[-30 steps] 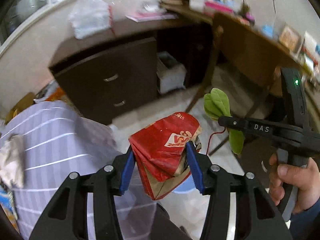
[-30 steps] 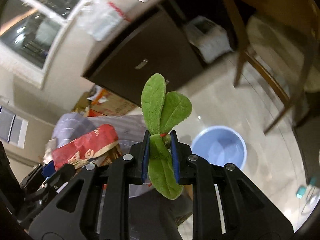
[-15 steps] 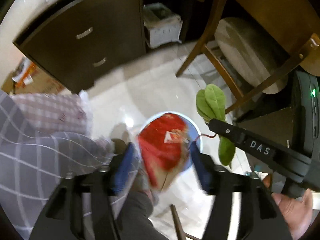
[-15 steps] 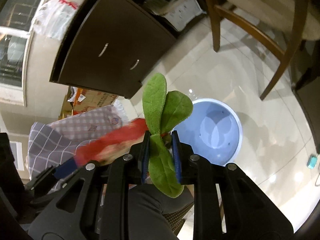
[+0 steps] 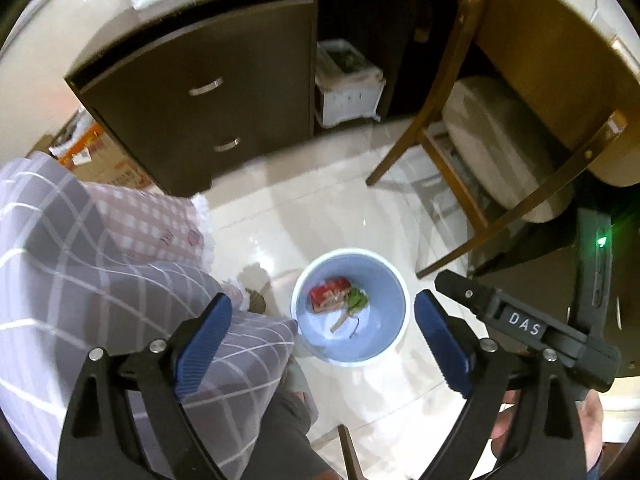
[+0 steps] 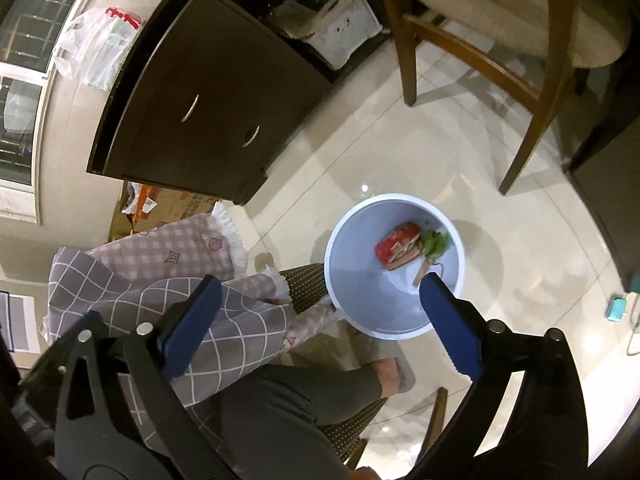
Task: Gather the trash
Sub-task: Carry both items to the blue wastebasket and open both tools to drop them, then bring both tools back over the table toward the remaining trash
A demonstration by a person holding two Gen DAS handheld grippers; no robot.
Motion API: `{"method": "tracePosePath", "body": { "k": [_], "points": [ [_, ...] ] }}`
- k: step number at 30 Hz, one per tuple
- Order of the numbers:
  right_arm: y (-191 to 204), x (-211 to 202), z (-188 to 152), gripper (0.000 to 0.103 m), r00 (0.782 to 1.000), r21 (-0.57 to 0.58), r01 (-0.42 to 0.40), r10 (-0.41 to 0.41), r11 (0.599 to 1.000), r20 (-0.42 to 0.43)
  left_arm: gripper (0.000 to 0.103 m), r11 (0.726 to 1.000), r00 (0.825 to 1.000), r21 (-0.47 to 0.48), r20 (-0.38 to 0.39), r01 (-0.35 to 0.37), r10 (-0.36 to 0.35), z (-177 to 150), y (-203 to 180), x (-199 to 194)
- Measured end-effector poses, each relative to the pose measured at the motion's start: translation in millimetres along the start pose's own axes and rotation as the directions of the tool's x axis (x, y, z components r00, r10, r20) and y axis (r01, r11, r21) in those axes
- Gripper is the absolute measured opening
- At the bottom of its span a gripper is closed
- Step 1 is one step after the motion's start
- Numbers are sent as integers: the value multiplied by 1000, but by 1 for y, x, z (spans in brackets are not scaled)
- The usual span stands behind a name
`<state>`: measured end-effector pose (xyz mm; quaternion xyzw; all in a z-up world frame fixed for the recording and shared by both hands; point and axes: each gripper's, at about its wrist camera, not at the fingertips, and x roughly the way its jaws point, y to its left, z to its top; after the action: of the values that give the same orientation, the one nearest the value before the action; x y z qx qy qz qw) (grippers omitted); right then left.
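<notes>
Trash lying in blue bin (image 5: 394,322) on floor, both claws hanging empty above it.
Red wrapper (image 5: 328,299) crumpled, touching green leaf (image 5: 357,300) at bin bottom. L gripper (image 5: 322,334) & R gripper (image 6: 320,322) jaws just been opening, now gaping wide w/ nothing between. Chair leg (image 6: 409,60) near bin; open tile around it.

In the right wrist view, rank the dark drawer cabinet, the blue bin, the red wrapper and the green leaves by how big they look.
1. dark drawer cabinet
2. blue bin
3. red wrapper
4. green leaves

Wrapper and leaves lie together inside the bin, so nearness to the camera hardly affects their order.
</notes>
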<state>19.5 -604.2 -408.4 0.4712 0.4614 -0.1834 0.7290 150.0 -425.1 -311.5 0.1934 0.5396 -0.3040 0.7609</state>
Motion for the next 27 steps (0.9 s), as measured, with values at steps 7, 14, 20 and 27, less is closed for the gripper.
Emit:
{"method": "tracePosePath", "body": {
  "k": [7, 14, 20, 27],
  "points": [
    [45, -56, -11, 97, 992, -118, 48, -33, 992, 125, 91, 1000, 989, -18, 151, 14, -11, -12, 17, -71],
    [117, -113, -23, 97, 971, -262, 66, -1, 963, 241, 93, 999, 959, -37, 282, -10, 19, -26, 43, -129],
    [179, -140, -47, 97, 957, -393, 76, 43, 916, 286, 93, 998, 930, -65, 365, -26, 48, -43, 75, -166],
    [252, -157, -84, 97, 946, -546, 81, 108, 834, 305, 93, 990, 902, -134, 421, -45, 98, -64, 117, -200]
  ]
}}
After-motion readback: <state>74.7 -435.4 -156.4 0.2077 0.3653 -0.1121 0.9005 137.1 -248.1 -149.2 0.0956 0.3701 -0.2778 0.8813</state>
